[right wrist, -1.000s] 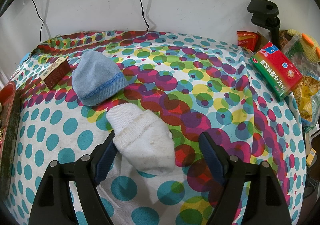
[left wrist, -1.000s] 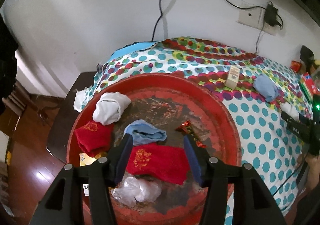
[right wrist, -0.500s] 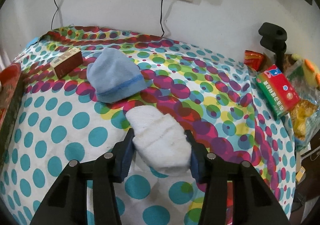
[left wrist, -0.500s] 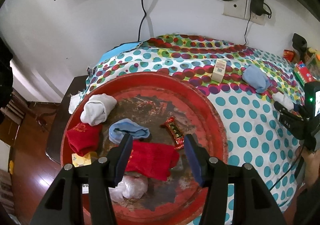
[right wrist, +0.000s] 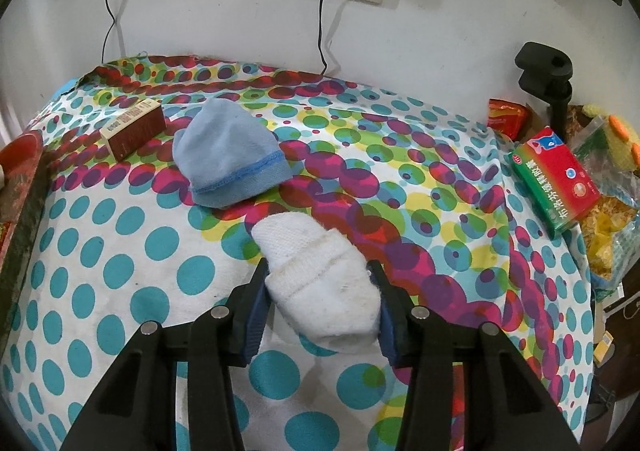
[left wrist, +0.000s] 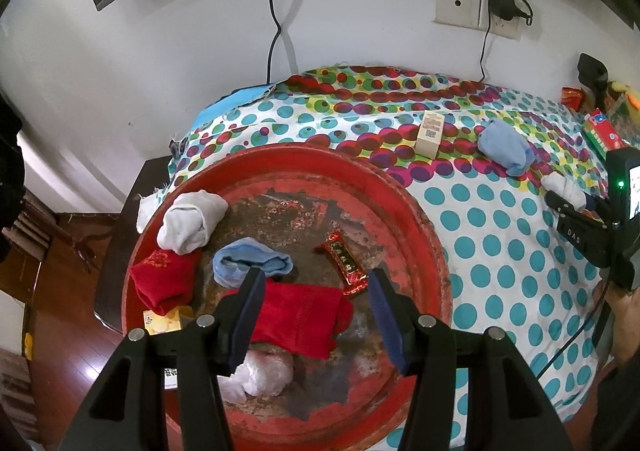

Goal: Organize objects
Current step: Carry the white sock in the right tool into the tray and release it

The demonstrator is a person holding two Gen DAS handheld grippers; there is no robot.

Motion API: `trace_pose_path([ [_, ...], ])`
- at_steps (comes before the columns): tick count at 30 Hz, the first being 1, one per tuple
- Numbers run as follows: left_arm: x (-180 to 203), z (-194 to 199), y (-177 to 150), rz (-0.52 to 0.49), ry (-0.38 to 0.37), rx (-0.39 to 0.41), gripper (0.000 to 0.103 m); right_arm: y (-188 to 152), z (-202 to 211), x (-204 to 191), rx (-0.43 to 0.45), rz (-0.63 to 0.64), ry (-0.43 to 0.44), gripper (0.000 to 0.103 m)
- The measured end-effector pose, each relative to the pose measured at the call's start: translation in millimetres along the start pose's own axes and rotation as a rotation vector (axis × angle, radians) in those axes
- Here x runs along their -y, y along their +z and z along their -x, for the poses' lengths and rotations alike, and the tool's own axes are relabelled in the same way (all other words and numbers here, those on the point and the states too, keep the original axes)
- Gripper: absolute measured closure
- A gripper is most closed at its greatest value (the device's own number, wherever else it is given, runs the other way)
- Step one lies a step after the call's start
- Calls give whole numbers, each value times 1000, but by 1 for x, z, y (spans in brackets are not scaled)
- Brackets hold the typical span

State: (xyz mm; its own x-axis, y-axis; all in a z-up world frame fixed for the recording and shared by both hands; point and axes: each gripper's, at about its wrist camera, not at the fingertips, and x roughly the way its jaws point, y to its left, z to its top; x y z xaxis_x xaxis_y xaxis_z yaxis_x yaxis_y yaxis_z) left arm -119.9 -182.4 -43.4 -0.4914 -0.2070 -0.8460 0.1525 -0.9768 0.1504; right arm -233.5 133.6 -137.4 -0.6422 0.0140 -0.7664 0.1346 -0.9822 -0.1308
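Your right claw is clamped on the white sock, which lies on the dotted cloth just below the blue sock. Your left claw hangs apart above the red tray.

a second ago my right gripper stood wide around the white sock; now its pads press both sides of it. my left gripper has pulled back over the red tray, so the red sock no longer fills the gap and the red candy bar lies clear ahead.
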Motion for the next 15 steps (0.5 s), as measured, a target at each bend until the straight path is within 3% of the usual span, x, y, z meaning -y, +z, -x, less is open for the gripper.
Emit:
trace_pose_path([
  [15, -5, 2, -9, -36, -42, 4, 48, 0, 8, 5, 39, -14, -16, 60],
])
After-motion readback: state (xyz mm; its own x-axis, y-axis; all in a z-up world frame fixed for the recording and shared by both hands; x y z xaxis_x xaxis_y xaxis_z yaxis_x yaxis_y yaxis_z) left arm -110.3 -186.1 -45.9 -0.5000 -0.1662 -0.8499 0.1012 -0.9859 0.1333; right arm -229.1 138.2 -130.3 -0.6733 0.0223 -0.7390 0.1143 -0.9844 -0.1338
